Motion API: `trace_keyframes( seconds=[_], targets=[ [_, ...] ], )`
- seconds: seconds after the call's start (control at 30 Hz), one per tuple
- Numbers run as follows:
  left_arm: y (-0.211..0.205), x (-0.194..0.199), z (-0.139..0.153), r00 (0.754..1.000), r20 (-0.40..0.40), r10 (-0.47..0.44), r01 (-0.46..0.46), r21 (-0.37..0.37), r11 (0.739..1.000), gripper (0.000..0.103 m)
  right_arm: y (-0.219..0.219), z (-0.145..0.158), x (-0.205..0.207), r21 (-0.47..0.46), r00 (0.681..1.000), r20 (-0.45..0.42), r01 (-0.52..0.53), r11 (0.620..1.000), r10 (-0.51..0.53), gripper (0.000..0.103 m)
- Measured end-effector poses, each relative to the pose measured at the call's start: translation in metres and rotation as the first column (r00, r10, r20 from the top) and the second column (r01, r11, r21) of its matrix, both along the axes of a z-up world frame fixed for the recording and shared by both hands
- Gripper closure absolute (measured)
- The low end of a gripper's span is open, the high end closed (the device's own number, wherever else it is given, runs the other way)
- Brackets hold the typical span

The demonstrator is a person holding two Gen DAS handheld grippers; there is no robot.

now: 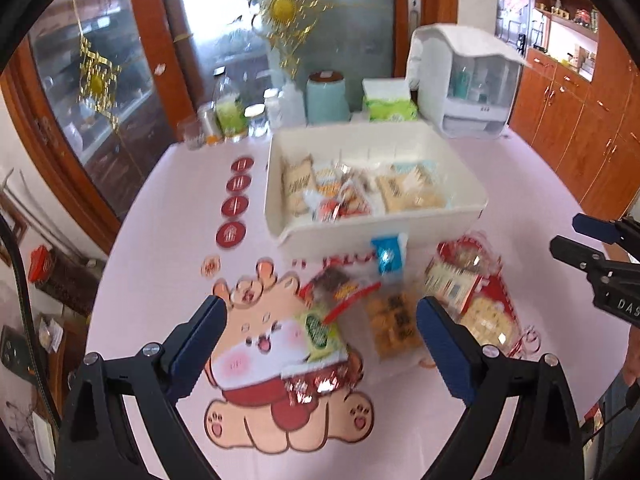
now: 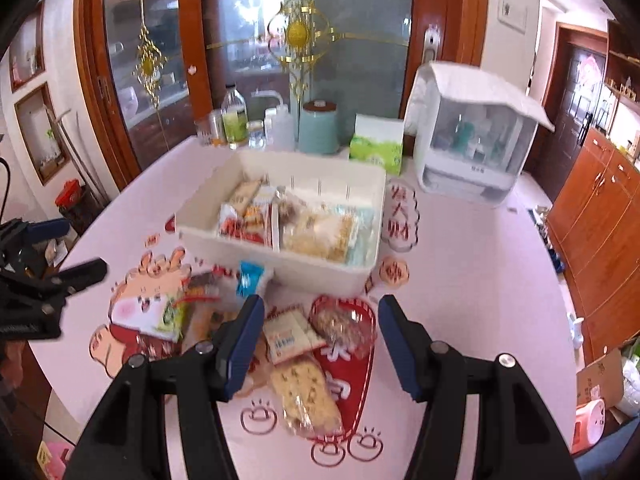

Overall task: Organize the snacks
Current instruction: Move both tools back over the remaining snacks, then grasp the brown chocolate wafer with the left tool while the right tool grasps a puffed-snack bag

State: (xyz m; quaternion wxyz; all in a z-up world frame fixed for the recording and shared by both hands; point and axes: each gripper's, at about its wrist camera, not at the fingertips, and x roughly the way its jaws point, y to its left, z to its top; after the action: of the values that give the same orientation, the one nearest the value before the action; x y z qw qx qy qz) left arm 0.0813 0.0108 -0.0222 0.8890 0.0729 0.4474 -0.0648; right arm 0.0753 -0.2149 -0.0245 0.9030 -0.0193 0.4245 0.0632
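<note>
- Two claws are hanging over the desk, both pointing down at the loose snacks.
- The left claw is standing wide open and is holding nothing; a green packet and a shiny red wrapper are lying on the desk under the gap between its jaws.
- The right claw is also standing wide open and empty; a white packet with a label, a round clear pack and a long biscuit pack are lying under its gap.
- A blue packet is lying just beside the front wall of the white bin.
- Several snacks are already lying inside the white bin, which is sitting near the middle of the desk.
- Behind the bin, a teal canister, a tissue box and a white cabinet are standing at the far edge.
</note>
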Motion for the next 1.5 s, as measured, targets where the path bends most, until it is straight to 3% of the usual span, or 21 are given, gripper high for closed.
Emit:
trace_keyframes(
  seconds=[0.13, 0.4, 0.73, 1.0, 1.37, 1.5],
  targets=[
    [0.014, -0.007, -0.035, 0.998, -0.057, -0.018, 0.019, 0.008, 1.0, 0.008, -0.005, -0.029, -0.004, 0.028, 0.997, -0.077, 0.001, 1.0, 0.001, 0.043],
    [0.029, -0.012, -0.107, 0.977, -0.133, -0.167, 0.175, 0.045, 0.984, 0.008, -0.005, -0.088, -0.011, 0.019, 0.98, -0.199, -0.026, 0.999, 0.029, 0.043],
    [0.031, 0.014, -0.162, 0.944, -0.234, -0.232, 0.25, 0.047, 0.967, 0.008, -0.002, -0.139, -0.001, 0.013, 0.947, -0.321, -0.017, 1.0, 0.02, 0.043],
    [0.031, 0.025, -0.183, 0.93, -0.276, -0.243, 0.263, 0.04, 0.964, 0.008, 0.01, -0.15, 0.007, 0.004, 0.941, -0.338, -0.023, 1.0, 0.023, 0.042],
    [0.021, 0.037, -0.185, 0.92, -0.281, -0.273, 0.294, 0.035, 0.955, 0.008, 0.021, -0.156, 0.023, -0.027, 0.933, -0.355, -0.075, 0.997, 0.061, 0.038],
    [0.019, 0.037, -0.184, 0.916, -0.291, -0.275, 0.283, -0.015, 0.959, 0.025, 0.027, -0.163, 0.029, -0.048, 0.926, -0.369, -0.098, 0.994, 0.073, 0.037]
  ],
)
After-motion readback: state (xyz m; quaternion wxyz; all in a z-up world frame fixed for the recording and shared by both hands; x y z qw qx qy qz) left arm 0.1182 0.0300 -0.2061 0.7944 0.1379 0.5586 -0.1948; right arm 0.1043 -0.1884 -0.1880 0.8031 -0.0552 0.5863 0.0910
